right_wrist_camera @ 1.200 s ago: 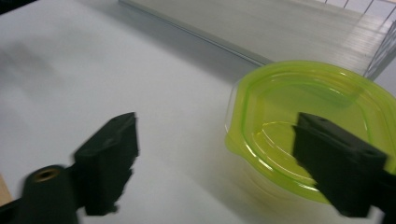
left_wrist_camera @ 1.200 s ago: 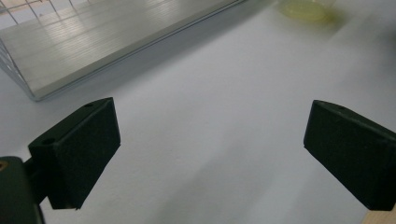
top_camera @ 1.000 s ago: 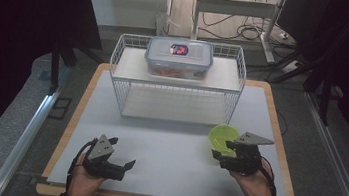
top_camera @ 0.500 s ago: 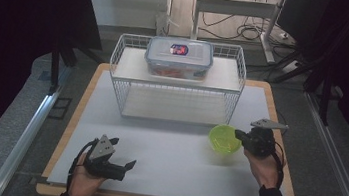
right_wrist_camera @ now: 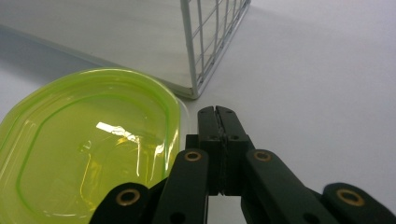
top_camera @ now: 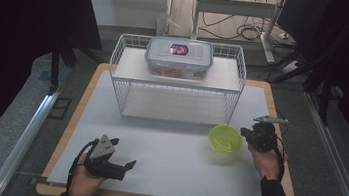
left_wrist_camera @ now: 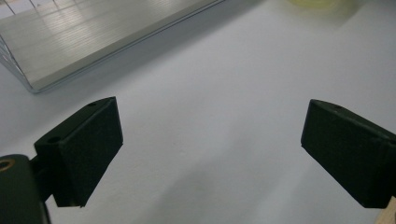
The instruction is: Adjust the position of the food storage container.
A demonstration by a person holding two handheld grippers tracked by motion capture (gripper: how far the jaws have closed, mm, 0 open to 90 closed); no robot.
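Right now I have my right hand-held gripper [right_wrist_camera: 218, 112] clenched with nothing between its jaws, sitting just beside the green lid [top_camera: 225, 139], which lies flat on the bench [top_camera: 162, 177] just in front of the wire rack's [top_camera: 127, 97] right corner. My left hand-held gripper [top_camera: 119, 164] rests well in front of the rack with its jaws spread wide and empty. On the rack's upper shelf stands a clear lidded container [top_camera: 179, 58]. My worry is the lid: it is thin and lies flat, so a closed gripper nudging its rim would likely push it against the rack's wire or skid it away rather than lift it. Opening too late, I could also pin its edge against the bench and flip it.
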